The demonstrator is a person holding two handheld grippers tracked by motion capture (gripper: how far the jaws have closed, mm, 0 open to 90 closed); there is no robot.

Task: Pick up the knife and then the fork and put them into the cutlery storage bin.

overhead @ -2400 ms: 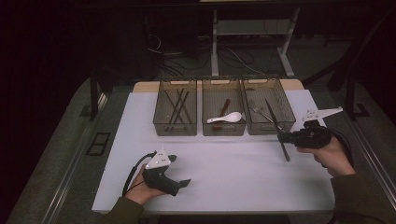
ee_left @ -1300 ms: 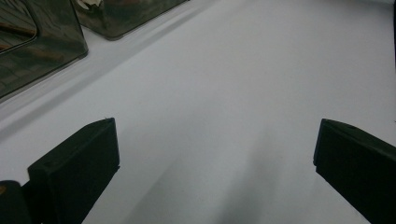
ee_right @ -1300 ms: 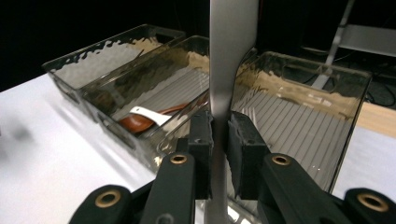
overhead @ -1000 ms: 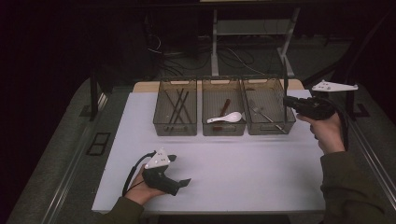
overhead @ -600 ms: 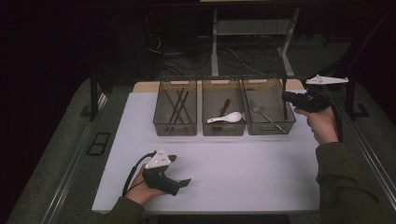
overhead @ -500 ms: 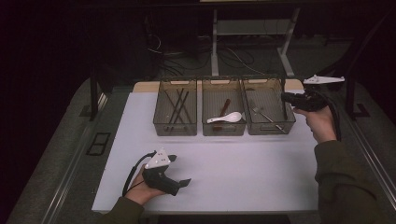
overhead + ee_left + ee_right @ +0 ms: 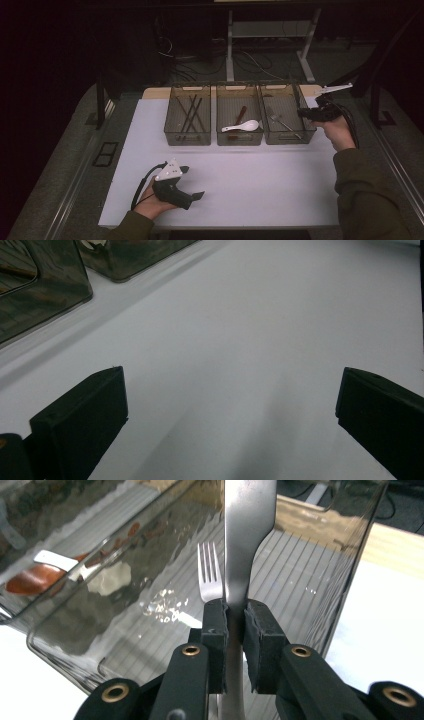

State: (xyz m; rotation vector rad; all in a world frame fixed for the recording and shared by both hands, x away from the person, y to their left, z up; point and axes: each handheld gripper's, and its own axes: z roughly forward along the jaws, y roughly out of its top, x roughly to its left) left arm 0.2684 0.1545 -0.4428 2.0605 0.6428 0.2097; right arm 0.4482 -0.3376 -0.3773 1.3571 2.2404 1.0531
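My right gripper (image 7: 236, 610) is shut on the flat handle of a silver metal utensil (image 7: 247, 530), which stands upright between the pads. It hangs over the right end of the right bin (image 7: 287, 137), where my right gripper (image 7: 305, 114) is held by a hand at the table's far right. A fork (image 7: 207, 575) lies on the ribbed floor of that bin. My left gripper (image 7: 195, 194) rests on the white table (image 7: 280, 185) near the front left. In the left gripper view its jaws stand wide apart around my left gripper (image 7: 230, 390), with bare table between them.
Three smoky clear bins stand in a row at the back. The left bin (image 7: 187, 137) holds dark chopsticks (image 7: 191, 112). The middle bin (image 7: 239, 139) holds a white spoon (image 7: 245, 126) and a brown one. A table frame and cables lie behind.
My right gripper has moved left and down with the utensil, from beyond the right bin's end to over it. The left hand and gripper have stayed put.
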